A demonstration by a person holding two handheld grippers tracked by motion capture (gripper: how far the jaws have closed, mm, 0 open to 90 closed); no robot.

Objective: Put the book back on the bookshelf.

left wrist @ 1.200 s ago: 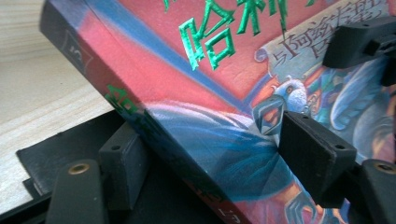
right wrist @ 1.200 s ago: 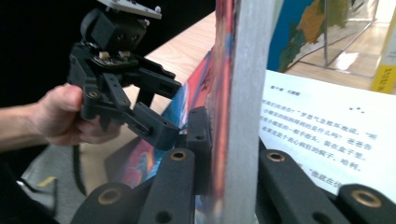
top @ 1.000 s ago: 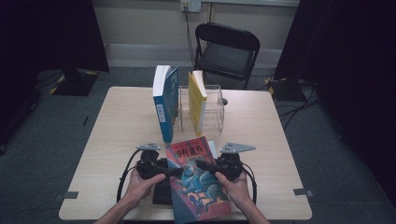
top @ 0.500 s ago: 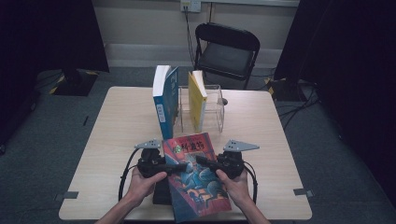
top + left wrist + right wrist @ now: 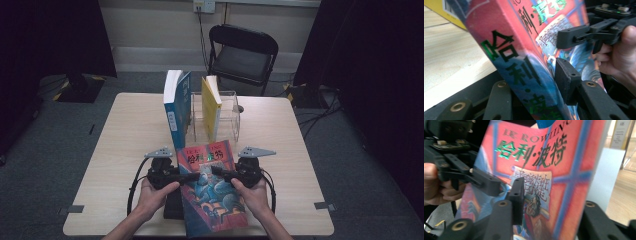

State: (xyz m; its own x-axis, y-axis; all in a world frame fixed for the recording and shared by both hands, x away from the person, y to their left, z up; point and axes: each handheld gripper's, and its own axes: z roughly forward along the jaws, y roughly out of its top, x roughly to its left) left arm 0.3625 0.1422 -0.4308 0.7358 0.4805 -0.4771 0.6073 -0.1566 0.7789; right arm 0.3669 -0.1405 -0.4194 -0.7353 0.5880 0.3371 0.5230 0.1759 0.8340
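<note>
A paperback with a red and blue illustrated cover [image 5: 212, 200] is held over the near edge of the table [image 5: 125, 140], its top end raised. My left gripper [image 5: 186, 176] is shut on its left, spine side. My right gripper [image 5: 221, 172] is shut on its right side. In the left gripper view the spine [image 5: 519, 67] sits between the jaws, one pad [image 5: 565, 80] lies on the cover, and the right gripper [image 5: 584, 35] is beyond. In the right gripper view the cover [image 5: 544, 170] runs between the jaws, with the left gripper [image 5: 481, 182] across it.
A tall blue book [image 5: 177, 107] and a yellow book [image 5: 210, 105] stand upright at a clear plastic holder [image 5: 229, 117] in the middle of the table. A dark flat object [image 5: 172, 210] lies under the held book. A black folding chair [image 5: 242, 52] stands beyond the far edge.
The book has come up a little off the table in both grippers, and its top edge has swung slightly left. Both hands have stayed near the front edge.
</note>
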